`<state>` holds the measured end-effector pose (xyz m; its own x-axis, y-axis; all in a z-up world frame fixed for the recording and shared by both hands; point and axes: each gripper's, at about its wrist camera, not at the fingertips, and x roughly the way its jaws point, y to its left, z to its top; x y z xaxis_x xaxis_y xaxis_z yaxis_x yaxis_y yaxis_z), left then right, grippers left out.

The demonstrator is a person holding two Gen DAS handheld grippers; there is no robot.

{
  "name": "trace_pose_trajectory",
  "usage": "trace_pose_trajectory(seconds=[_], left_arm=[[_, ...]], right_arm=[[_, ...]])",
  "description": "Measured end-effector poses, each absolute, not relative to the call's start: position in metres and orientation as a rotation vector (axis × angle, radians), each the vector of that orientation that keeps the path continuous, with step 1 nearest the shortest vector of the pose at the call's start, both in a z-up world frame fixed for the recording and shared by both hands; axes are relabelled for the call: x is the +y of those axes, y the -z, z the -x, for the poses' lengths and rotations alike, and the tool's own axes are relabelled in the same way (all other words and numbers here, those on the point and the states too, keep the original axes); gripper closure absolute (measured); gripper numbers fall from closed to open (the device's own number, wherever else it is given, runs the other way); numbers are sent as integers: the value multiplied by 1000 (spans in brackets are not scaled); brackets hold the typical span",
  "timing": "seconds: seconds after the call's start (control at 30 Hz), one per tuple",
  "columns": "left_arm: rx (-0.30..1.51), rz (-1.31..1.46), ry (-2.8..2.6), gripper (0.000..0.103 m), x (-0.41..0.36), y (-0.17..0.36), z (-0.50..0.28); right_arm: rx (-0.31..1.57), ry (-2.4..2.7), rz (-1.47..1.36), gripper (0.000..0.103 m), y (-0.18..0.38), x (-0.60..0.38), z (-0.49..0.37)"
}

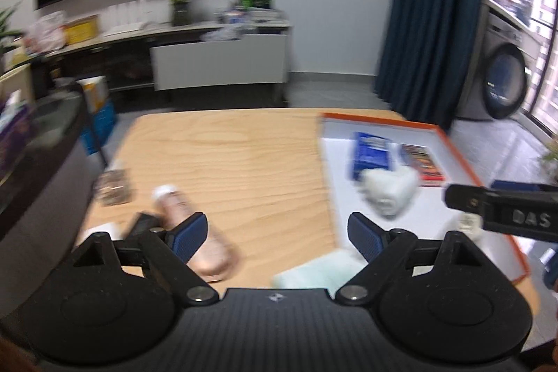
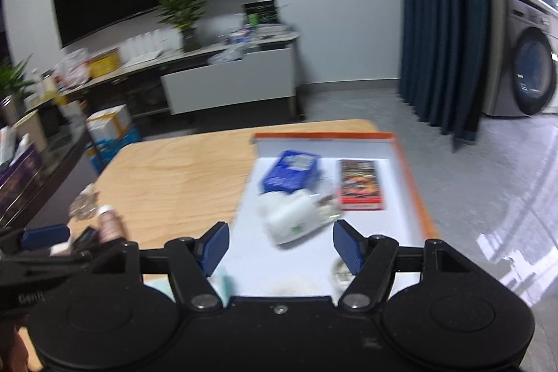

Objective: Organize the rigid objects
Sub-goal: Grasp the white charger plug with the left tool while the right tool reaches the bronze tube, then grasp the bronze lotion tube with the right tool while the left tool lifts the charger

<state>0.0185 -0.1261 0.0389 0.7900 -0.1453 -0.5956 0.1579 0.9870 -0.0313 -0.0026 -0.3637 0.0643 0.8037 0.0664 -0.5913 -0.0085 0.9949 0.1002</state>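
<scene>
In the orange-rimmed tray [image 2: 411, 183]: blue box [image 2: 291, 171], crumpled white packet [image 2: 293, 220].

"DAS" on right tongs [image 1: 502, 215]

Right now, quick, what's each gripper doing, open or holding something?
Left gripper: open, holding nothing.
Right gripper: open, holding nothing.

The right gripper [image 2: 280, 248] hangs with jaws spread wide; just ahead between them, a white packet [image 2: 293, 220] lies in the orange-rimmed tray [image 2: 415, 194].
</scene>
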Motion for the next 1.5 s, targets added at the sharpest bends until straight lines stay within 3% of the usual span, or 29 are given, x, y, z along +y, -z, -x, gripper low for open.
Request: trace_pose_trajectory(seconds=[0.37, 0.9, 1.07, 1.2, 1.27, 1.5], left_arm=[[686, 82, -225, 11, -12, -19, -41], [753, 132, -277, 9, 3, 18, -88], [774, 118, -265, 16, 5, 26, -86], [764, 69, -221, 30, -1, 32, -84], [747, 57, -208, 44, -1, 32, -83], [707, 33, -181, 44, 6, 30, -75]], right_arm=[[675, -204, -48, 23, -49, -297, -5], [720, -269, -12, 23, -28, -270, -29], [724, -265, -15, 23, -24, -271, -34], [733, -273, -22, 23, -22, -269, -38], [734, -283, -13, 23, -21, -266, -40], [742, -371, -2, 23, -18, -245, -50]])
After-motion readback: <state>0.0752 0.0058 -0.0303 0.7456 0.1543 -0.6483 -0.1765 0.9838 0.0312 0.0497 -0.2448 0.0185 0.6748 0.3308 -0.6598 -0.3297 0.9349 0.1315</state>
